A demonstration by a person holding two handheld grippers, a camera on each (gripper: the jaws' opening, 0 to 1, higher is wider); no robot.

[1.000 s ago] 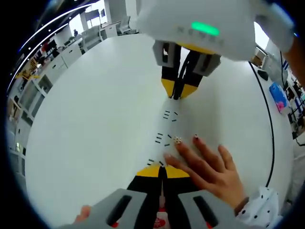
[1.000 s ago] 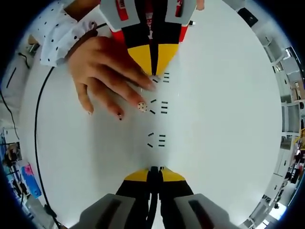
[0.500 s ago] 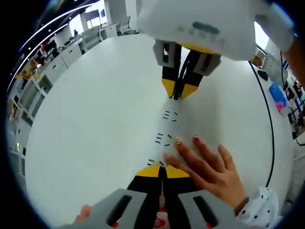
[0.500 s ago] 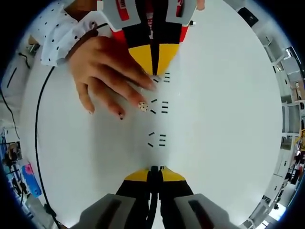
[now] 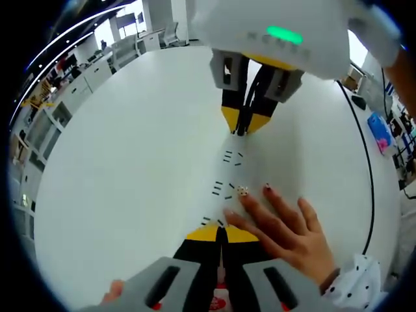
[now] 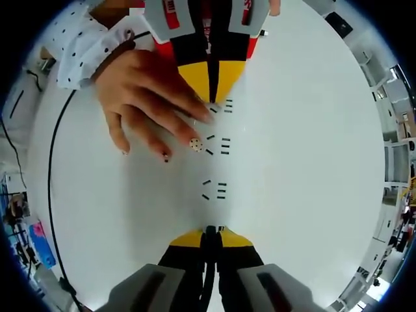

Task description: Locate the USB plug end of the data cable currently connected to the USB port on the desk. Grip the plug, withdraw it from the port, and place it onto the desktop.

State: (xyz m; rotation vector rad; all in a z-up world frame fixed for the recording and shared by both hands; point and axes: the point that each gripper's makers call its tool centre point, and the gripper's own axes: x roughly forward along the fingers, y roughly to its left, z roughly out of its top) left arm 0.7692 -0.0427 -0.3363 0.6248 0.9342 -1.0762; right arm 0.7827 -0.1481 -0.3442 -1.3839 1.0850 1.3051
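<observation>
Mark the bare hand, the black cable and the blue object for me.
hand point(image 5: 286, 224): left gripper view, back of the hand.
black cable point(image 5: 370, 175): left gripper view, mid-run along the table edge.
blue object point(image 5: 379, 131): left gripper view, its middle.

We find no words, brand names or numbers that can be read. What we can make out are small black dash marks point(image 5: 231, 156) printed in three little groups on the white round tabletop point(image 5: 130, 169), set in a row between the two facing grippers; the same groups of dashes point(image 6: 222, 145) show in the right gripper view. Red labels point(image 6: 170, 6) on the grey gripper body at the top of that view carry print too blurred to tell.
</observation>
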